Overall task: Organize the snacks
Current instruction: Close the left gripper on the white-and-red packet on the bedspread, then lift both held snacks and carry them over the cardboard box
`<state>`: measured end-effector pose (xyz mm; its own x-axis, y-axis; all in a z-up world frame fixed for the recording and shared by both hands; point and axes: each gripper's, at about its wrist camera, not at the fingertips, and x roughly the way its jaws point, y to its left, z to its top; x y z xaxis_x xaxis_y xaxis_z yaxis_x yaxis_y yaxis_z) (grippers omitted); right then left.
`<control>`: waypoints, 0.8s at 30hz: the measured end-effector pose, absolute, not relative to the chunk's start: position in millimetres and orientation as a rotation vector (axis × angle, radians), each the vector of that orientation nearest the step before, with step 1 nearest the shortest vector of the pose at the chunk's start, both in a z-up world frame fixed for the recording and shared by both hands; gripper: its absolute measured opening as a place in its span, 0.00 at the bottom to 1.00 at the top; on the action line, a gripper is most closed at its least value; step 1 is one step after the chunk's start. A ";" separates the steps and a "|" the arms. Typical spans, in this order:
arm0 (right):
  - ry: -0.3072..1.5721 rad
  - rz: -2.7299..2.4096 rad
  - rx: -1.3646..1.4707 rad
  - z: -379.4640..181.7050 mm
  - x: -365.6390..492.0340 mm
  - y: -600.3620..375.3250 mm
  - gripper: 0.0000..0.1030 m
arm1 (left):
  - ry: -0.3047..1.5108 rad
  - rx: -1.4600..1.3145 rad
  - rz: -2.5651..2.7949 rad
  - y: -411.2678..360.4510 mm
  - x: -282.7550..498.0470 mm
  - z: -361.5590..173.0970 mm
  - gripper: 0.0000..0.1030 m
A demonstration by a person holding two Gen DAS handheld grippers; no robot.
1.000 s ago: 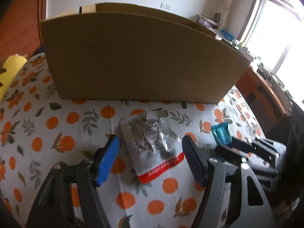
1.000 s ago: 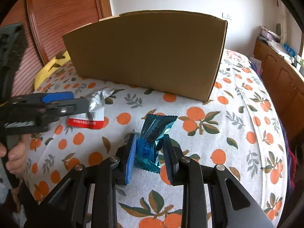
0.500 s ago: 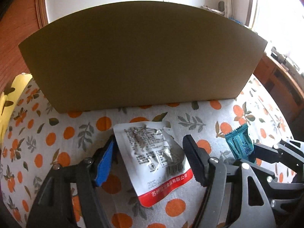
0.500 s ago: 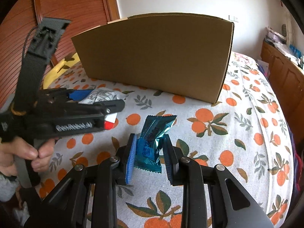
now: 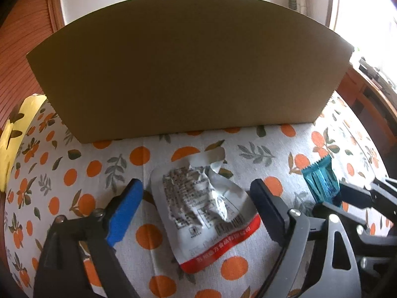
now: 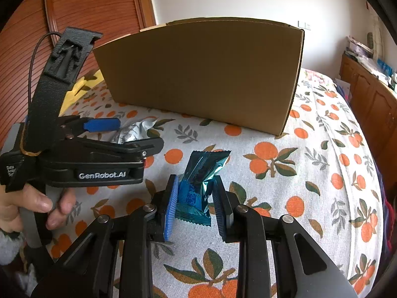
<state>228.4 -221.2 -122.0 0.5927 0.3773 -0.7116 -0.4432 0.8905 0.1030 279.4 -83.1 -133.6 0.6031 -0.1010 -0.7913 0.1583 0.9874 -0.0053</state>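
Left gripper [image 5: 196, 196] spread wide, jaws just opening further, straddling crumpled silver snack pouch [image 5: 206, 208] without pressing it. Pouch flat on orange-print cloth [image 5: 260, 146], long axis near-to-far, red-banded end near, torn top toward cardboard box [image 5: 188, 72]. Right of it, right gripper [image 6: 196, 198] clenched on teal snack packet [image 6: 198, 183]; packet tilted, crimped free end pointing far-right, above cloth.
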 end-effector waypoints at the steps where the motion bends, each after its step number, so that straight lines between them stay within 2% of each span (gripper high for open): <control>1: 0.807 0.477 -0.088 -122.0 228.6 -221.1 0.25 | 0.910 0.068 -0.154 -83.8 277.7 -133.6 0.81; 2: 0.808 0.477 -0.088 -122.0 228.8 -221.1 0.25 | 0.904 0.071 -0.158 -83.4 272.1 -132.4 0.74; 6: 0.812 0.475 -0.090 -122.2 229.3 -220.1 0.25 | 0.903 0.076 -0.170 -81.4 257.7 -129.9 0.60; 24: 0.826 0.472 -0.089 -123.6 230.8 -220.0 0.25 | 0.794 0.049 -0.221 -57.7 190.2 -87.0 0.60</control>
<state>230.8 -220.0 -123.6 0.5808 0.3691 -0.7256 -0.4373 0.8932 0.1043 190.2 -57.7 -87.0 0.6791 -0.1779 -0.7122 0.2147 0.9759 -0.0391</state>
